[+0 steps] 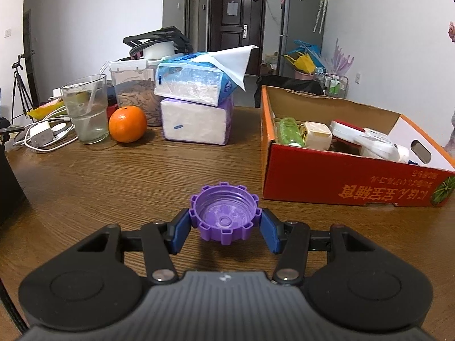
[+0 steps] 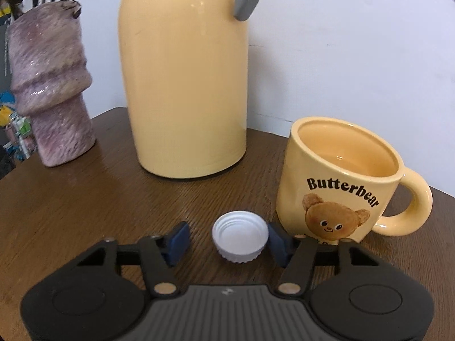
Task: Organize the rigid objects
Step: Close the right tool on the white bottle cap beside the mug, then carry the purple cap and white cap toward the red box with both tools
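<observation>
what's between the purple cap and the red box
Nothing: bare wooden table between purple cap and red box, seen in the left wrist view.

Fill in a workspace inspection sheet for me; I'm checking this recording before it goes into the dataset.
Surface: brown wooden table, bare in the middle.
Job's things: purple cap held clear of the table; white cap on the table; red cardboard box already holding several items.
Clutter: orange, glass, stacked tissue packs, yellow jug, bear mug, purple vase.
Grippers: left tool shut on the purple cap; right tool around the white cap, its left pad not touching.
Cables: white charger leads at the table's far left.
Surroundings: dark door, tripod.
</observation>
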A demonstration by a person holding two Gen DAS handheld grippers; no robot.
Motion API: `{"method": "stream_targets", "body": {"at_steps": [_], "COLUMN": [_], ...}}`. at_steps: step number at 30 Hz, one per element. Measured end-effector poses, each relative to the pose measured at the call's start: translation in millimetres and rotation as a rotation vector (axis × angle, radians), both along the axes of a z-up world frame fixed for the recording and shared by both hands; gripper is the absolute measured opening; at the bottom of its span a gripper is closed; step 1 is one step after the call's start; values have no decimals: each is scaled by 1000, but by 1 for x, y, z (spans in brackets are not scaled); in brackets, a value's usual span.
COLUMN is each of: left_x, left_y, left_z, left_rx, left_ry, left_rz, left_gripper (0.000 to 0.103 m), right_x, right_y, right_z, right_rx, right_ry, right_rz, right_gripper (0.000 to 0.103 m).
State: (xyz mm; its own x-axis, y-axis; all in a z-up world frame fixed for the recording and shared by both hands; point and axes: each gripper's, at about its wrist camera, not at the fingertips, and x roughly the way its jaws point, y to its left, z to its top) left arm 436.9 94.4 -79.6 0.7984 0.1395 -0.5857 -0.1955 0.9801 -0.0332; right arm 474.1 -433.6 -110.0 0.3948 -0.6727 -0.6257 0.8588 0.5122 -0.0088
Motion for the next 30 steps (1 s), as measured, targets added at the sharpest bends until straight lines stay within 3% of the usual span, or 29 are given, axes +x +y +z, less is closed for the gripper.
{"method": "stream_targets", "body": {"at_steps": [3, 17, 30], "left_x": [-1, -5, -36], "left_y": [-1, -2, 0], "left_z": [0, 3, 11], "left_rx": [-2, 6, 16], "left_ry": [-4, -19, -56], "left_rz": [-13, -2, 25], "left_gripper": [54, 54, 54], "right_x": [1, -13, -63], "right_y": [-1, 6, 43], "right_z": [0, 4, 20], "right_rx": [-8, -17, -79], "right_ry": [-4, -49, -99], "right_rz": [-7, 47, 208], "right_gripper": [40, 39, 39]}}
